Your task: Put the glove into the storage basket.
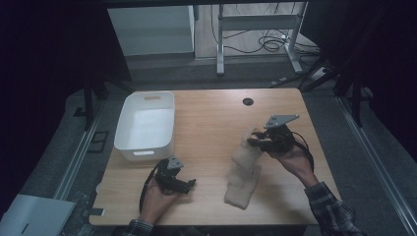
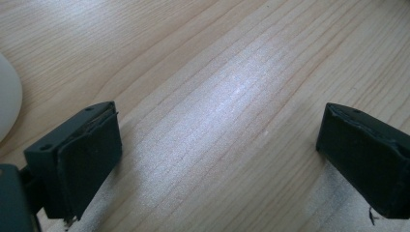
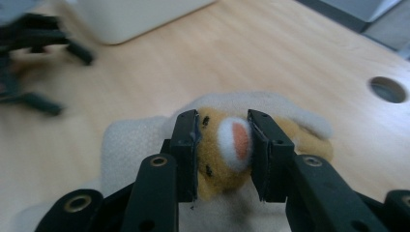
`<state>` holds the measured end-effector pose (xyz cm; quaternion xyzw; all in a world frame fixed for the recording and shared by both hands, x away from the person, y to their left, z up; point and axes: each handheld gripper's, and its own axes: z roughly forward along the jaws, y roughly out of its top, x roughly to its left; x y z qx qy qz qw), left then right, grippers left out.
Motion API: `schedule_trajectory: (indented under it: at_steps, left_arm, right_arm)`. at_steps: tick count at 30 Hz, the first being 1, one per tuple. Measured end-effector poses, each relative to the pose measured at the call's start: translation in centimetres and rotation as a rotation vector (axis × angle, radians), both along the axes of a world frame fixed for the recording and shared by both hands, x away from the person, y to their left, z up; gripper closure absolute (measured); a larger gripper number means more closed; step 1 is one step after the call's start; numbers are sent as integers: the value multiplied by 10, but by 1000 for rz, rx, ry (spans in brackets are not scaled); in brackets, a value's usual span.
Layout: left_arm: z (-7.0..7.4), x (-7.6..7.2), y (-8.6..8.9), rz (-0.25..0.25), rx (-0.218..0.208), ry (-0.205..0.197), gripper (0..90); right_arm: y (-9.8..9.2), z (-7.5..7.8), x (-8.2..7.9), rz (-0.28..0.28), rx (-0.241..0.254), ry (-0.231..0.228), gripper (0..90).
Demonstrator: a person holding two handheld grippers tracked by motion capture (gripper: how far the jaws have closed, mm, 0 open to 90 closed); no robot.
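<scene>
My right gripper is shut on a small yellow plush toy with a white muzzle and an orange nose. The toy lies on the upper end of a beige fleecy cloth, which stretches toward the table's front edge. In the high view the right gripper sits at that cloth's far end. My left gripper is held low near the front left of the table, pointing right, apart from the cloth. Its jaws stand wide open over bare wood in the left gripper view.
A white plastic bin stands at the table's left side, with nothing seen inside. A round cable hole lies at the back of the wooden table. A white rounded edge shows at the left gripper view's left border.
</scene>
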<state>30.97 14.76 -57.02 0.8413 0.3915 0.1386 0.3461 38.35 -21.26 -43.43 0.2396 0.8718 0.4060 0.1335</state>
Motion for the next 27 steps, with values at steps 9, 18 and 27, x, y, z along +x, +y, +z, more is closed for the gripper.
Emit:
schedule_trajectory:
  at_steps: [9,18,27]
  left_arm:
    - [0,0,0,4,-4,1,23]
    - [0,0,0,3,-2,2,23]
    - [0,0,0,3,-1,1,22]
  right_arm:
    - [16,-33,-46,142,-46,58,640]
    - [22,-75,-53,148,-59,115,437]
    - [-16,-58,-54,27,-1,79,518]
